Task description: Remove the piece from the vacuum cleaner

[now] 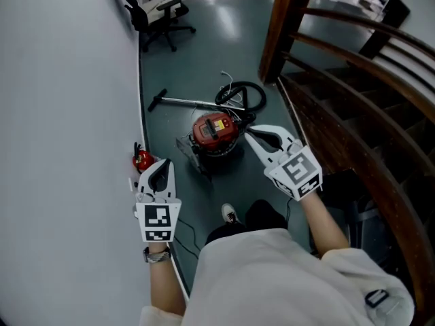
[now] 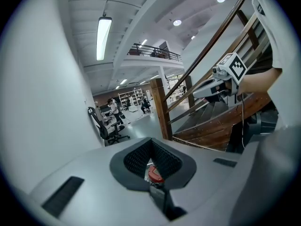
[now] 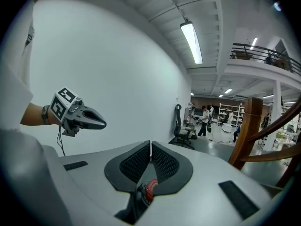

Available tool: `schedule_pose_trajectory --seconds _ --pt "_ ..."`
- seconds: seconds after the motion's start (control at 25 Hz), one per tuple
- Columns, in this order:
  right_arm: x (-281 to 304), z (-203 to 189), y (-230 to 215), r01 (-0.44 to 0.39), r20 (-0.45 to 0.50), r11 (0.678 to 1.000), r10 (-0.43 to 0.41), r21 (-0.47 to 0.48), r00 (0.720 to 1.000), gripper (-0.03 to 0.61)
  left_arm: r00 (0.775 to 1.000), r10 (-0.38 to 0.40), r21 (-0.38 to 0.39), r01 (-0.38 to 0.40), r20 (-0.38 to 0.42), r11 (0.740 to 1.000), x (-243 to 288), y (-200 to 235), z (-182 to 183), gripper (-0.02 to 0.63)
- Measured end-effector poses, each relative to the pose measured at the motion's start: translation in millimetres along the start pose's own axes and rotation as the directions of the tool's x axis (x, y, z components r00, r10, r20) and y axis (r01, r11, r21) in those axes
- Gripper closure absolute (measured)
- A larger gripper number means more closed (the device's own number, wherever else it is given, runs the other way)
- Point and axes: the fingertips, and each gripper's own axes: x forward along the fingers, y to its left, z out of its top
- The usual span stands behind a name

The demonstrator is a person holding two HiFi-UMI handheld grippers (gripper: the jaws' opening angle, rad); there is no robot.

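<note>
A red-topped canister vacuum cleaner (image 1: 215, 133) stands on the dark green floor ahead of me. Its black hose (image 1: 242, 95) loops behind it, and a metal wand (image 1: 180, 101) lies off to the left. My left gripper (image 1: 163, 165) hovers left of the vacuum with its jaws shut and empty. My right gripper (image 1: 251, 132) hangs just right of the canister, also shut and empty. In the left gripper view the shut left gripper (image 2: 151, 140) shows a sliver of the vacuum (image 2: 155, 174) below the pads. In the right gripper view the shut right gripper (image 3: 150, 144) shows the vacuum (image 3: 150, 188) the same way.
A white wall (image 1: 61, 114) runs along the left, with a small red object (image 1: 143, 159) at its foot. A wooden staircase with a curved rail (image 1: 353, 107) fills the right. An office chair (image 1: 160, 15) stands at the far end. My shoe (image 1: 230, 213) is near the vacuum.
</note>
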Motion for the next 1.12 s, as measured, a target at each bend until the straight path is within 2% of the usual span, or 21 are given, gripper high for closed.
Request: schedule_pose_trajectory --seconds 0.32,0.48,0.64,0.84,1.12 --pt "44 -24 -12 -0.02 -0.045 0.999 0.021 0.031 0.999 0.548 0.999 0.019 -0.032 -0.021 -0.041 0.999 33 24 -24 0.615" --pt "68 -36 -32 -0.04 -0.064 0.999 0.042 0.03 0.997 0.548 0.997 0.042 -0.048 -0.045 -0.06 0.998 55 33 -34 0.615" --pt "97 -44 -57 -0.022 -0.071 0.999 0.025 0.044 0.997 0.548 0.995 0.042 -0.072 -0.048 -0.089 0.996 85 41 -52 0.615" --pt "129 -76 -80 -0.01 -0.081 0.999 0.013 0.035 0.997 0.548 0.991 0.032 -0.101 -0.045 -0.126 0.994 115 44 -75 0.615" --pt "182 -125 -88 -0.077 -0.102 0.994 0.085 0.078 0.991 0.548 0.984 0.066 -0.134 -0.089 -0.165 0.987 165 56 -122 0.615"
